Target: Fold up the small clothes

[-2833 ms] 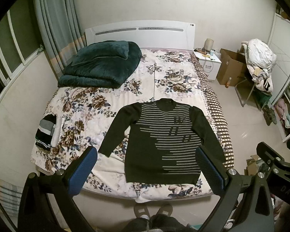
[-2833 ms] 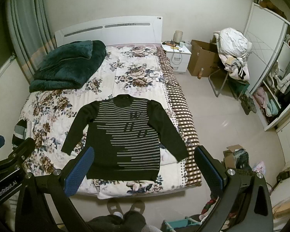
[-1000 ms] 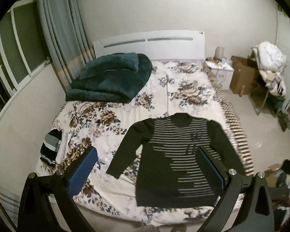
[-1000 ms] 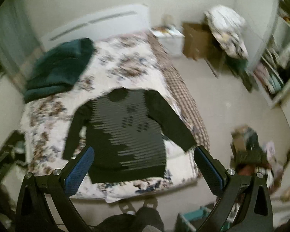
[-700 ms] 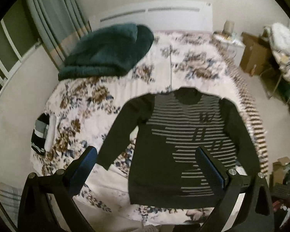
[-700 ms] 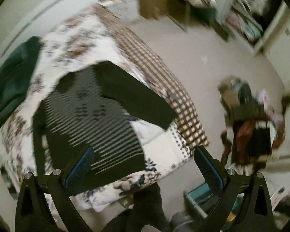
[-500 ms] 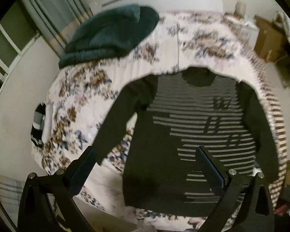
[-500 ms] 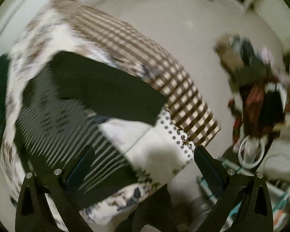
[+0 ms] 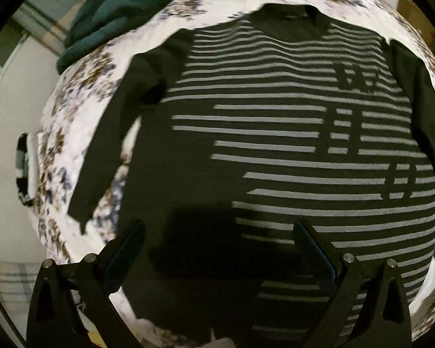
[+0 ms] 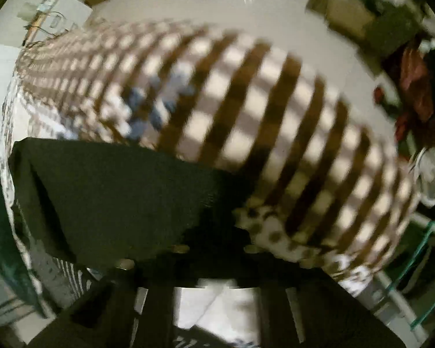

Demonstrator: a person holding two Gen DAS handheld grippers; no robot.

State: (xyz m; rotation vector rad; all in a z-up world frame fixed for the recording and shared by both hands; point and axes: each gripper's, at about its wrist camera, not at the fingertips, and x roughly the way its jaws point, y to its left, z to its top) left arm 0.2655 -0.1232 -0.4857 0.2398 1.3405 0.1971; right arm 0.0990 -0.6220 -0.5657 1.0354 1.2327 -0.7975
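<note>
The sweater is lying flat and unfolded on the bed, so all folding is remaining. The left claw is hovering wide open over its hem, holding nothing. The right claw's state is impossible to tell through blur, near the sleeve.

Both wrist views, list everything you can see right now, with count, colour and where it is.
Dark long-sleeved knit sweater with grey stripes: one, black and grey, spread flat front-up on the bed.
White floral bedspread: one, white with brown and blue flowers, under the sweater.
Dark green plush blanket: one, bunched at the far left of the bed.
Black, grey and white folded garment: one, at the bed's left edge.
Brown and cream checked sheet: one, along the bed's right side; blurred.
Sweater sleeve: one, black, lying beside the checked sheet.
Left claw: open, above the sweater's lower hem.
Right claw: shut at the sleeve's end; contact is blurred.
</note>
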